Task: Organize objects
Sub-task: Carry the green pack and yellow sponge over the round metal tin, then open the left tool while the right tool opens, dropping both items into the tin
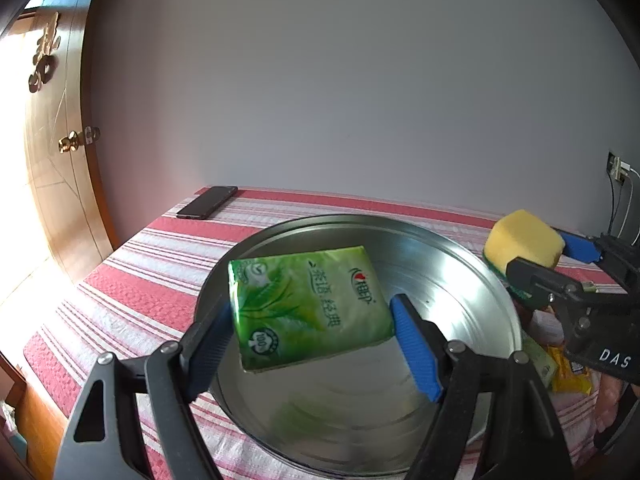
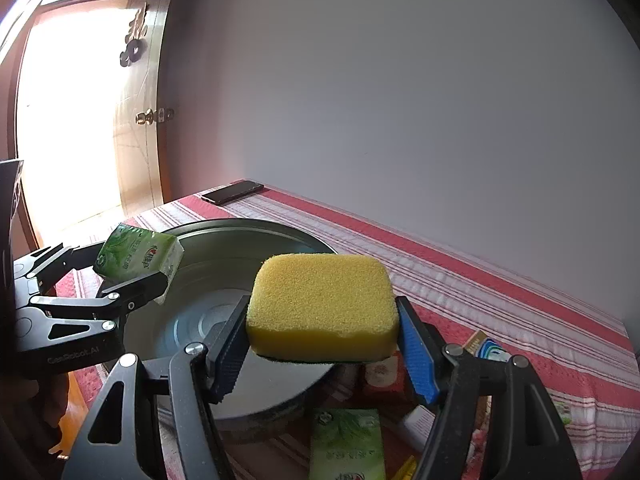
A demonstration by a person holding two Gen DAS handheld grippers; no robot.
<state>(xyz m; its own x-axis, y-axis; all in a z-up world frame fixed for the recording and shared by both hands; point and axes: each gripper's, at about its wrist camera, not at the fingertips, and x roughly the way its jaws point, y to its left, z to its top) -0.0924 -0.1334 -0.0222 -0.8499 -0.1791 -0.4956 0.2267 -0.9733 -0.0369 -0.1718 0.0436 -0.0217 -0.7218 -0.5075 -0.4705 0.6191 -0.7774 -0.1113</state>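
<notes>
Both tools are loaded, nothing placed yet: the left gripper [image 1: 312, 328] clamps a green tissue pack [image 1: 308, 308] over the empty metal basin [image 1: 460, 264]; at 3 o'clock the right gripper [image 2: 322, 344] clamps the yellow sponge [image 2: 322, 304]. More packets [image 2: 346, 444] wait at 6 o'clock.

My left tongs [image 1: 312, 334] point forward and slightly down, their blue-padded fingers [image 1: 416, 354] pressed on the two short ends of a flat green plastic tissue packet [image 1: 306, 306], which hangs clear between them. My right tongs [image 2: 322, 330] sit just beside them, at the same shallow downward tilt, fingers [image 2: 416, 356] clamped on the sides of a rounded yellow sponge with a dark green underside [image 2: 322, 304], carried level.
</notes>
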